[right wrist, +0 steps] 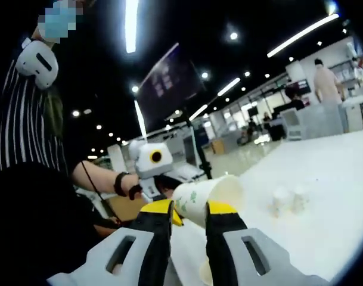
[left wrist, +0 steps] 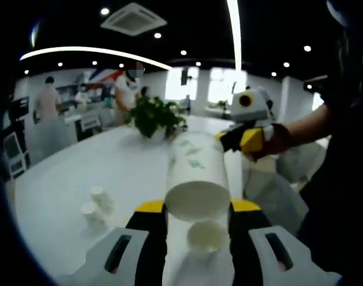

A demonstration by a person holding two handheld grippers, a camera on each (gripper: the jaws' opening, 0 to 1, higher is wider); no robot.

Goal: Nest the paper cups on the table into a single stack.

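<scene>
In the left gripper view, the left gripper (left wrist: 197, 217) is closed on the sides of a paper cup with a green leaf print (left wrist: 196, 179). The cup lies on its side between the yellow-tipped jaws, its open mouth turned back toward the camera. Just below it, between the same jaws, another paper cup (left wrist: 206, 235) stands upright on the white table (left wrist: 127, 167). Whether the two cups touch cannot be told.

In the right gripper view, the right gripper (right wrist: 189, 213) is clamped on the base end of a second printed cup (right wrist: 208, 198), which is tilted with its open mouth pointing up and away to the right. The top of a further cup (right wrist: 205, 273) peeks out low between these jaws.

Further off on the table, two small white cups (left wrist: 96, 207) stand close together, well apart from both grippers.

At the far side of the table sits a leafy potted plant (left wrist: 152, 116), with people standing in the room beyond.

Judging by this, the task is at an early or middle stage: no single stack is visible, two cups are held separately, and at least three more wait on the table.
</scene>
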